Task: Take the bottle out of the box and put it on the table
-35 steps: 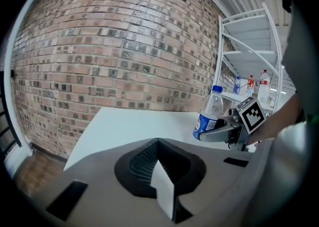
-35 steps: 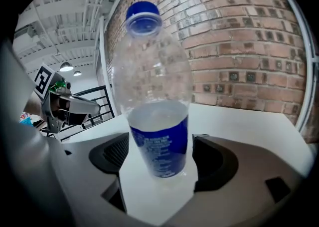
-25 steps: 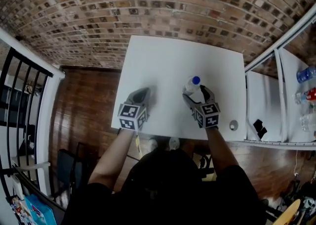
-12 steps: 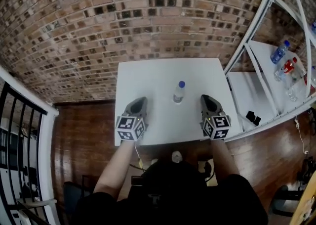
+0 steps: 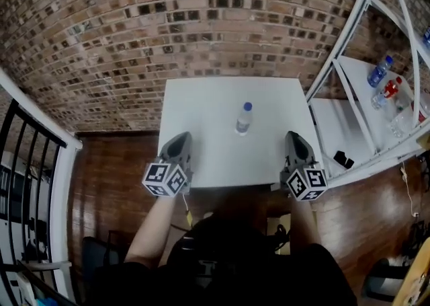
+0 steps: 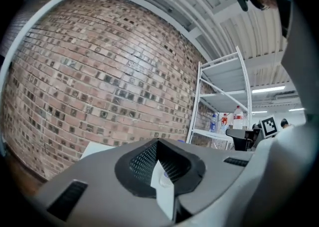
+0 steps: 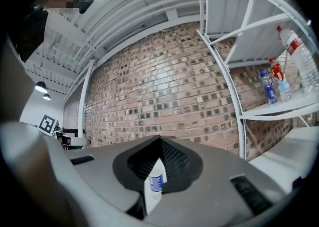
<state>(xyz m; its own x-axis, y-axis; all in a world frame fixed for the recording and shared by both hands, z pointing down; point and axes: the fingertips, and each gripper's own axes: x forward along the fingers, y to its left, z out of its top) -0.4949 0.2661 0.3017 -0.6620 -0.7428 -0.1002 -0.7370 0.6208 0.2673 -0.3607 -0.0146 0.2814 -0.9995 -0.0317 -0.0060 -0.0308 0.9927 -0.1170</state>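
Observation:
A clear plastic bottle (image 5: 243, 118) with a blue cap stands upright on the white table (image 5: 201, 103), near its middle. Neither gripper touches it. My left gripper (image 5: 181, 138) hangs over the table's near left edge, jaws together and empty. My right gripper (image 5: 295, 138) is over the near right edge, also shut and empty. In the right gripper view the bottle (image 7: 156, 181) shows as a sliver through the narrow slit of the shut right gripper (image 7: 157, 168). The left gripper (image 6: 158, 171) looks along the table toward the brick wall. No box is in view.
A white metal shelf rack (image 5: 349, 116) stands right of the table, with several bottles (image 5: 383, 76) on it and a small black object (image 5: 342, 159) on a lower shelf. A brick wall (image 5: 201, 22) backs the table. A black railing (image 5: 27, 163) runs at the left over wooden floor.
The right gripper, which was beside the bottle, has drawn back toward the person and its jaws have shut. The left gripper also pulled back. The bottle stays standing on the table.

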